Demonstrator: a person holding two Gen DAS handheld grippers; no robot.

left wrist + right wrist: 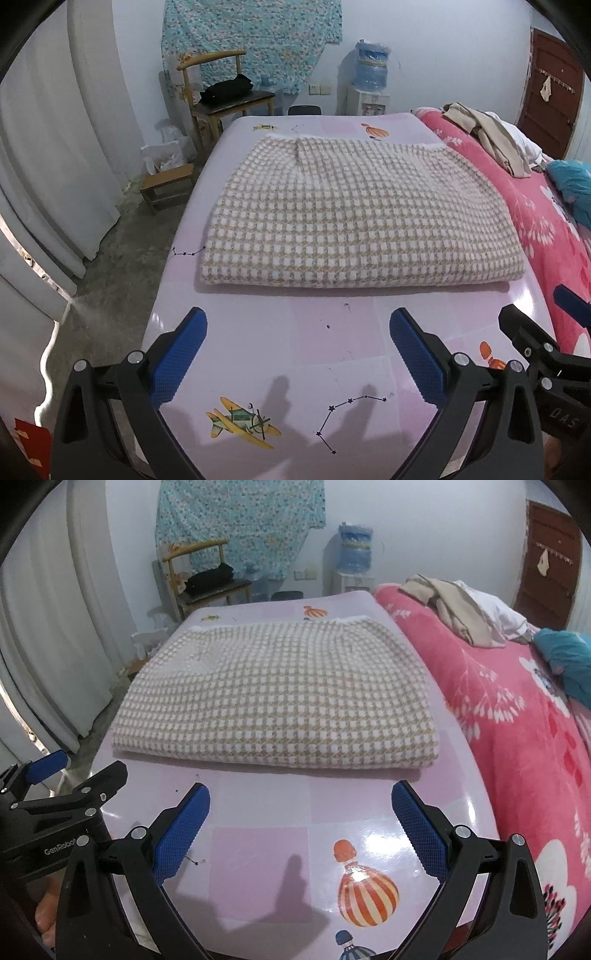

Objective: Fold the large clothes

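Pink worktop (258, 354) beside a bed, folded checked garment (354, 218) at its middle.

Left wrist view: left claw (297, 354) gapes empty short of the garment; chair (221, 99) and stool (166, 184) beyond. Right wrist view: right claw (301, 827) likewise spread, empty; pink blanket (517, 720) alongside.

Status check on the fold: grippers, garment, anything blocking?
Left gripper open, empty. Right gripper open, empty. Checked garment lies folded flat on the pink table, untouched. Nothing between the fingers and its near edge.
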